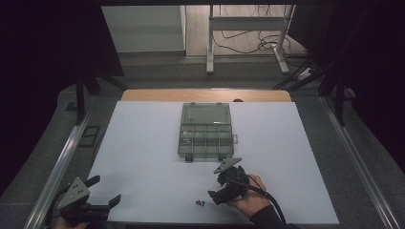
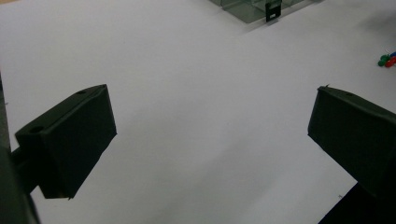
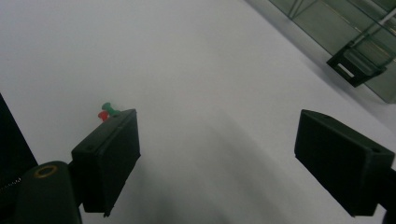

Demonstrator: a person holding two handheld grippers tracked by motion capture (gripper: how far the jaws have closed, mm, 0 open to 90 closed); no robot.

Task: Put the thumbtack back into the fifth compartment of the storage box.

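At the near left corner of the bench [image 1: 143,143], the left gripper [image 1: 106,191] rests low over the white sheet, held in a hand at the bottom edge. Its fingers [image 2: 70,140] stand wide apart with nothing between them but bare white surface.

A little farther in and to the right, the right gripper [image 1: 213,195] lies in the person's right hand [image 1: 250,200], tipped over and pointing toward the left, with its cable trailing back to the near edge. Its fingers [image 3: 109,158] are parted too, with nothing held; the gap between them shows plain sheet.

Just beside those fingertips, on the near part of the sheet, lies a small cluster of push pins [image 1: 200,203], green and red ones among them. In the right gripper view a green and a red pin [image 3: 106,112] peek out just beyond the tip of the left-hand finger, outside the gap rather than in it. In the left gripper view the same pins [image 2: 387,59] sit far off at the right edge.

Farther back, around the middle of the bench, stands a clear compartment box [image 1: 206,138] with its lid opened away from the person, its two dark latches facing the near side. It is well apart from the pins.
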